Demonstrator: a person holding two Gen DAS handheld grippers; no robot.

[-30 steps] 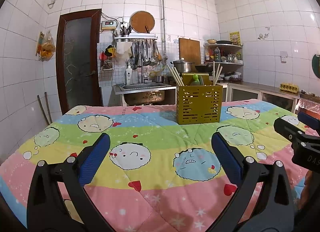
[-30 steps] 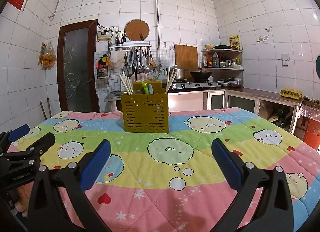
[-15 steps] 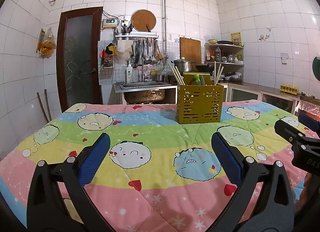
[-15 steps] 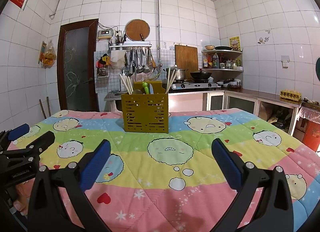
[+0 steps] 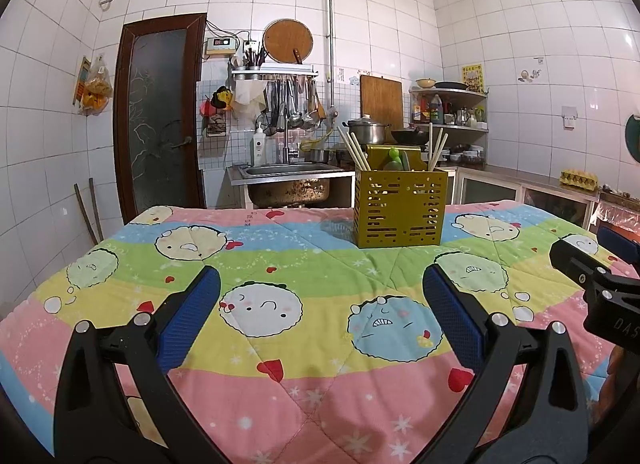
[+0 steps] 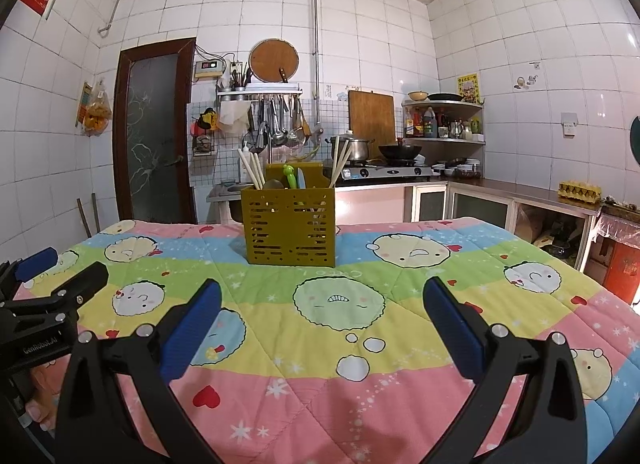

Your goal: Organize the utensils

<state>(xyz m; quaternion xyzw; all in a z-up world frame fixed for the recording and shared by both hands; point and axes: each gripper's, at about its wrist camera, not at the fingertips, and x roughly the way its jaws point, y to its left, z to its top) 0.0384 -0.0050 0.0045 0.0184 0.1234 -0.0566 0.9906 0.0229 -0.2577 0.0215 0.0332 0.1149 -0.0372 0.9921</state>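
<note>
Quilt (image 5: 320,264) | caddy (image 5: 400,210) upright | chopsticks (image 5: 354,150) lean outward | both jaws apart

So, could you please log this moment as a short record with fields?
surface: colourful cartoon-print quilt
container: olive-yellow slotted plastic utensil caddy, upright on the quilt
contents: pale wooden chopsticks, green-handled utensil
left tongs: open, empty
right tongs: open, empty
loose utensils on quilt: none visible

Utensil holder (image 5: 400,210) on quilt-covered table (image 5: 304,264), chopsticks (image 5: 354,148) inside, sink (image 5: 290,180) behind it, door (image 5: 158,116) left.
</note>
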